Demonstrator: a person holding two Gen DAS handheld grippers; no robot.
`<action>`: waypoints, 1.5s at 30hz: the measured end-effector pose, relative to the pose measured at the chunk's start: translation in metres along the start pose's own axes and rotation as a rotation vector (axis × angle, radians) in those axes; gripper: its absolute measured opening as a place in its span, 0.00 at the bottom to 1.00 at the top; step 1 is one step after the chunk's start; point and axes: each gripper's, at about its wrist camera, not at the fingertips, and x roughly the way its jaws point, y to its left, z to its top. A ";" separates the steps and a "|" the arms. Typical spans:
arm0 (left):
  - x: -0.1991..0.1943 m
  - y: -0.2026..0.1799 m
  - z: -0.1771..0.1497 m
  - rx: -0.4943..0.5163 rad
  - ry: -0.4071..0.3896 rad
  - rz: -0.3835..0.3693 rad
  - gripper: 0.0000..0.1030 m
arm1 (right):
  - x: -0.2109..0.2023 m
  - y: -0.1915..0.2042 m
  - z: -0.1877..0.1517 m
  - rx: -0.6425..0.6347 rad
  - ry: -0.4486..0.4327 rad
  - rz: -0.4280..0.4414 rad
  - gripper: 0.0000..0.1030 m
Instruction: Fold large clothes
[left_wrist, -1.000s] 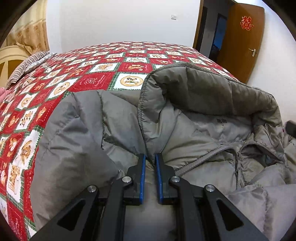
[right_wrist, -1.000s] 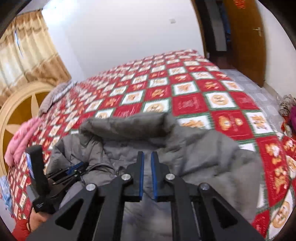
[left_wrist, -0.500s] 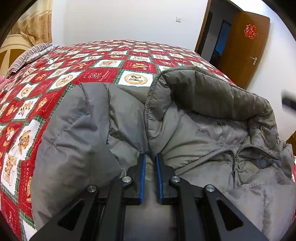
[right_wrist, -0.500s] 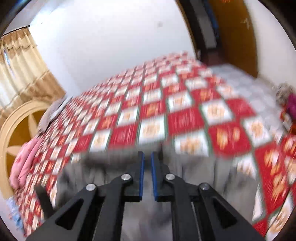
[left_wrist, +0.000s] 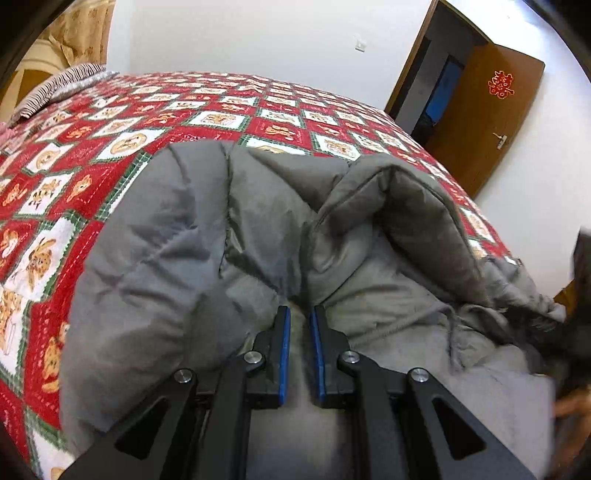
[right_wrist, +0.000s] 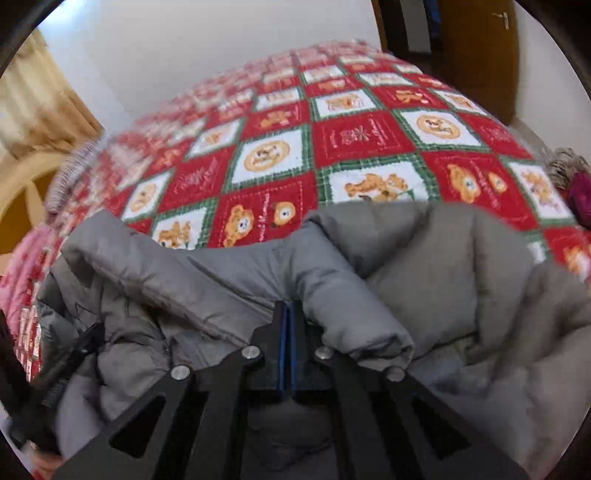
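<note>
A large grey puffer jacket (left_wrist: 166, 277) lies on the bed, front up, with its collar (left_wrist: 406, 206) standing in a thick roll. My left gripper (left_wrist: 299, 321) is shut on a fold of the jacket just left of the collar; grey cloth fills the narrow gap between its blue pads. My right gripper (right_wrist: 287, 306) is low on the jacket (right_wrist: 461, 277). Its jaws are closing and the pads meet, tips dug into a crease of the collar (right_wrist: 221, 273). I see no cloth between them. Each gripper shows as a dark blur in the other's view.
A red, white and green quilted bedspread (right_wrist: 351, 136) covers the bed beyond the jacket. A striped pillow (left_wrist: 62, 81) and pink cloth (right_wrist: 26, 266) lie at the far left. A brown door (left_wrist: 491, 122) stands open at the back right. A hand (left_wrist: 569, 406) shows at the edge.
The right gripper has dropped onto the jacket's collar and its pads have come together. The left gripper kept its hold and rolled a little; the right gripper now shows at its view's right edge.
</note>
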 end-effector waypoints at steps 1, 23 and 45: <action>-0.011 -0.002 0.002 0.010 0.007 -0.025 0.11 | -0.001 -0.002 -0.002 -0.001 -0.027 0.013 0.00; 0.039 -0.028 0.019 0.112 0.020 0.132 0.57 | -0.005 0.000 -0.006 -0.016 -0.038 0.086 0.01; 0.052 -0.033 0.024 0.128 -0.003 0.164 0.62 | -0.003 0.005 0.001 -0.204 -0.041 -0.221 0.03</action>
